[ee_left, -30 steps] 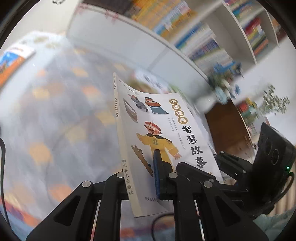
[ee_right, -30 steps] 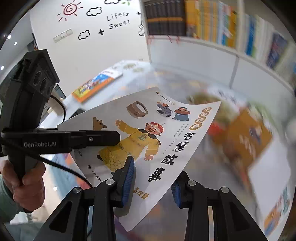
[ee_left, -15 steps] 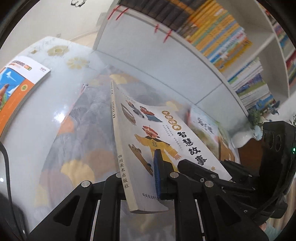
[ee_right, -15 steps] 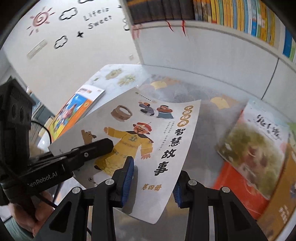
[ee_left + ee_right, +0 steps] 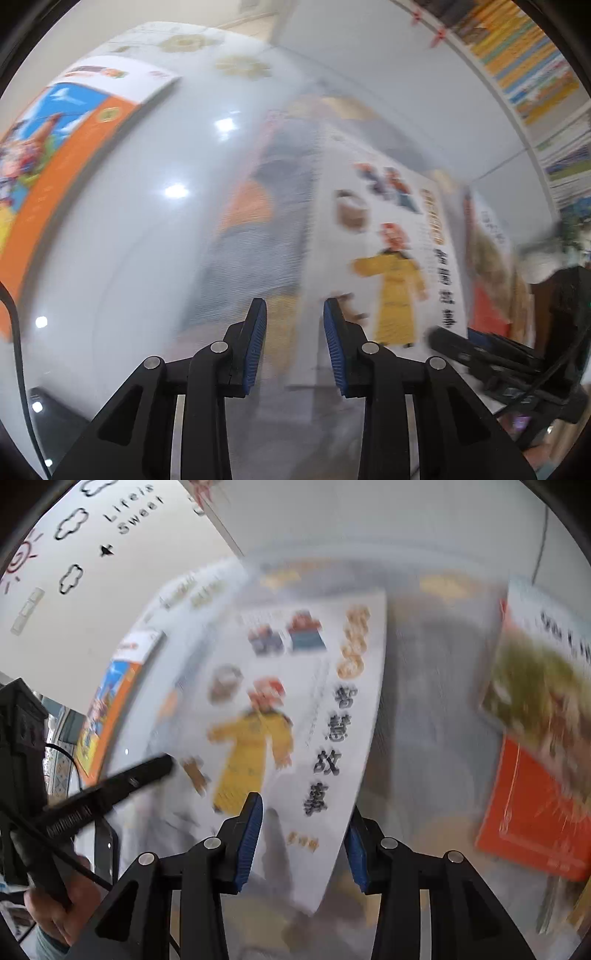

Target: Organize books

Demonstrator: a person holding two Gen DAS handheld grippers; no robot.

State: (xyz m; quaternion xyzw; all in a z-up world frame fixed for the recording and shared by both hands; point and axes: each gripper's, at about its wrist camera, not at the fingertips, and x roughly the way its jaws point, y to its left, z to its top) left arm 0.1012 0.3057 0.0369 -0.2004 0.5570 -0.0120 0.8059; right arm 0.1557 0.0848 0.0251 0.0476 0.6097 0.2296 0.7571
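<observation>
Now, near to far:
left gripper [image 5: 294, 347]: jaws just been opening, blue pads spread with a clear gap; the storybook's left edge shows in the gap, pads not pressing it as far as blur allows
right gripper [image 5: 303, 843]: jaws just been opening; the near right corner of the storybook sits between the pads, the left pad looks off the cover, contact at the right pad hard to tell
hand [image 5: 61, 904]: person's hand on the left gripper's handle, near left in the right wrist view
storybook [image 5: 295, 716]: white cover, figure in yellow robe, black title down its right side; lies between both grippers, low over the table, blurred, can't tell if it lies fully flat
table [image 5: 155, 229]: glossy pale top with patterned cloth
orange-blue book [image 5: 55, 147]: flat, far left, well apart from the storybook
book pile [image 5: 535, 738]: right of the storybook, green-cover book on top of an orange one
shelf [image 5: 524, 62]: far right, rows of spines, blurred
</observation>
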